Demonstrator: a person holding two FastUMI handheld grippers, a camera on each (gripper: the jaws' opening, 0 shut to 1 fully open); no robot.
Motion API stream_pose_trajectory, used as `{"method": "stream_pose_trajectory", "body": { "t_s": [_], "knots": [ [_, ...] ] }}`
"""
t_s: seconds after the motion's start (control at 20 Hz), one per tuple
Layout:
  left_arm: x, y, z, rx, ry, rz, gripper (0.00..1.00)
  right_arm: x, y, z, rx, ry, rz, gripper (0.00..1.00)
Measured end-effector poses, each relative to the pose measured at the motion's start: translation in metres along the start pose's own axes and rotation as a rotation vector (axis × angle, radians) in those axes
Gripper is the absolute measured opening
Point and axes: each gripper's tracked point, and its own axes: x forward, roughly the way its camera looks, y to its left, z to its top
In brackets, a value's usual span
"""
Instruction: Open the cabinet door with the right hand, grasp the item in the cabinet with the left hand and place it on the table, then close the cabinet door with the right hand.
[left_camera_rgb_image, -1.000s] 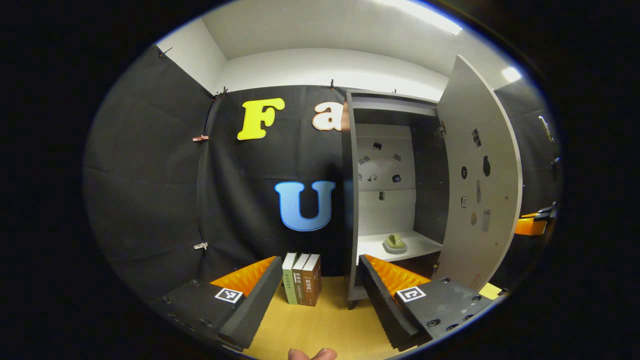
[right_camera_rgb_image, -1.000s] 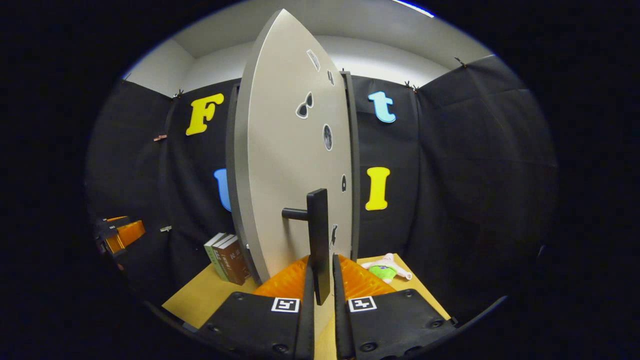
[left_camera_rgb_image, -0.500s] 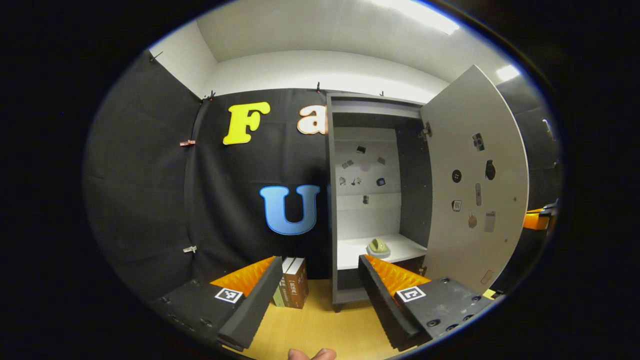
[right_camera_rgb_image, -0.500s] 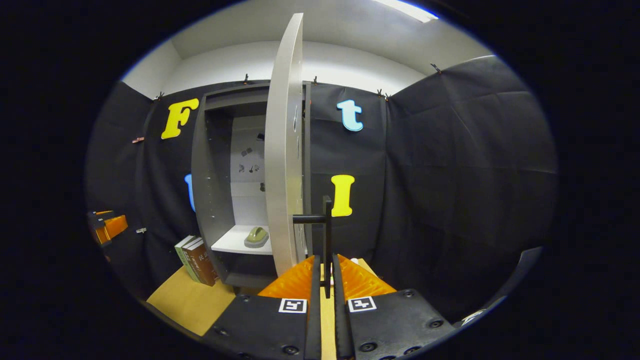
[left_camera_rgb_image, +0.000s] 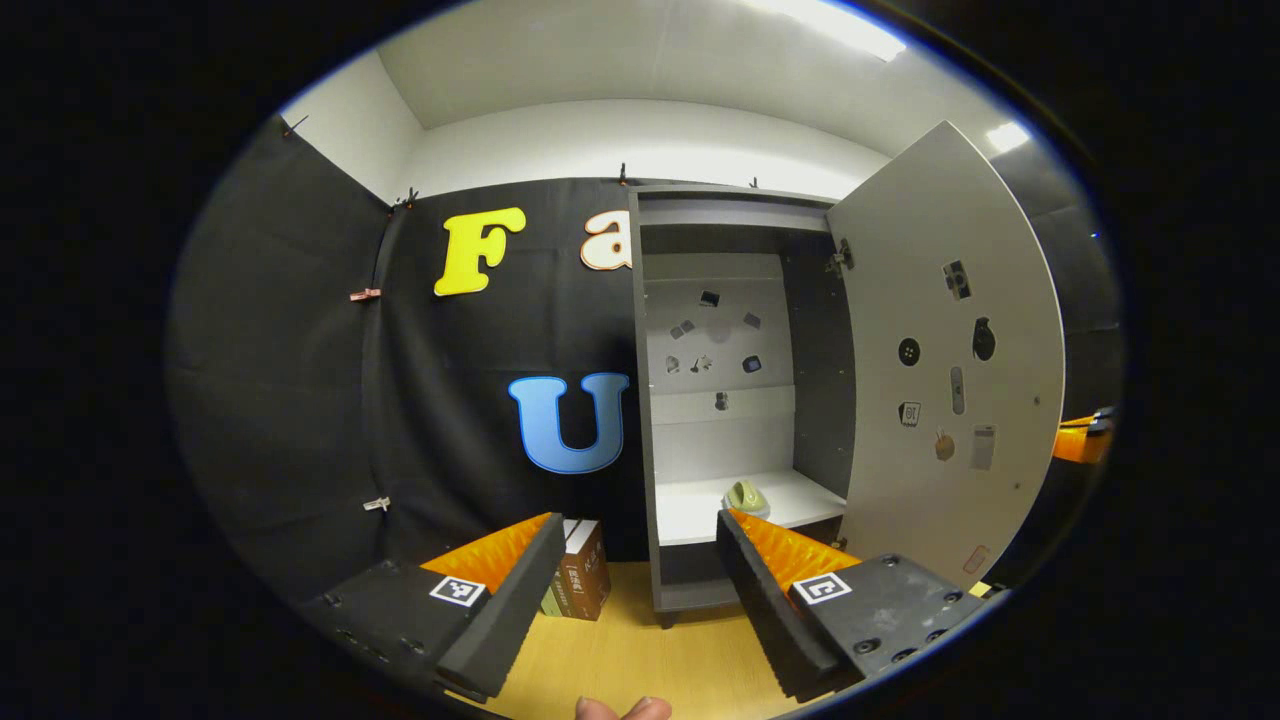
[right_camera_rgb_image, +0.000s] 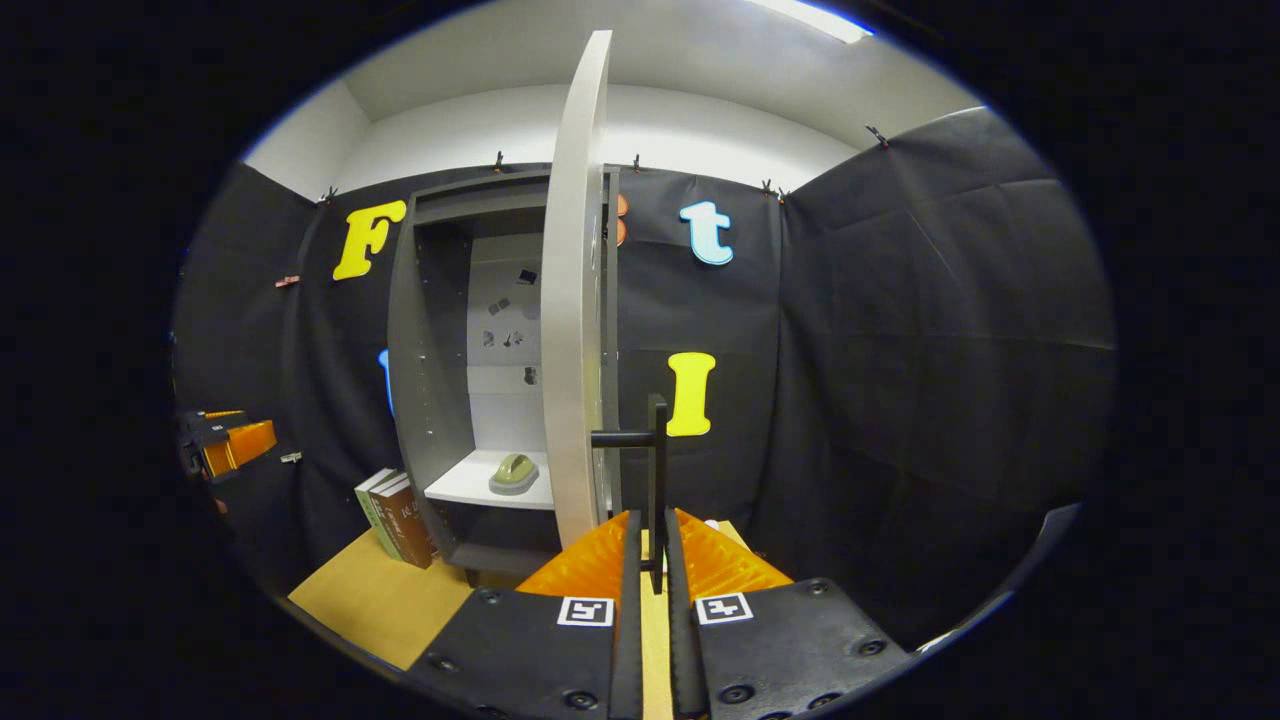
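Cabinet door (left_camera_rgb_image: 950, 370) swung wide open, seen edge-on (right_camera_rgb_image: 575, 330) from the right gripper view. Right gripper (right_camera_rgb_image: 654, 560) clenched on the black door handle (right_camera_rgb_image: 655, 470), both fingers pressed against its vertical bar. Left gripper (left_camera_rgb_image: 635, 590) spread wide, grasping nothing, held over the yellow table (left_camera_rgb_image: 640, 660) in front of the cabinet (left_camera_rgb_image: 740, 240). Green item (left_camera_rgb_image: 745, 496) sat on the white shelf (left_camera_rgb_image: 700, 505) inside the cabinet, toward the shelf's right, just beyond the right fingertip of the left gripper in that view; spotted again (right_camera_rgb_image: 514, 472) on the shelf left of the door's edge. Books (left_camera_rgb_image: 578, 580) stood upright on the table, just left of the cabinet.
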Motion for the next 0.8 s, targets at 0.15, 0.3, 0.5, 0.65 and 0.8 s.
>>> {"method": "stream_pose_trajectory", "body": {
  "t_s": [0.15, 0.3, 0.5, 0.65, 0.8],
  "knots": [
    [0.008, -0.013, 0.004, -0.020, -0.002, -0.021, 0.95, -0.002, -0.008, 0.009, 0.003, -0.033, 0.004, 0.16],
    [0.023, -0.031, 0.005, -0.044, -0.001, -0.063, 0.96, -0.004, -0.043, 0.030, -0.002, -0.114, -0.066, 0.15],
    [0.052, -0.051, 0.004, -0.049, 0.018, -0.092, 0.96, -0.004, -0.069, 0.004, 0.031, -0.054, -0.106, 0.99],
    [0.081, -0.068, -0.003, -0.016, 0.048, -0.118, 0.96, 0.005, -0.084, 0.000, -0.013, -0.070, -0.127, 0.98],
    [0.118, -0.090, -0.006, -0.002, 0.082, -0.174, 0.93, 0.012, -0.095, 0.001, -0.084, -0.098, -0.135, 0.98]
  ]
}}
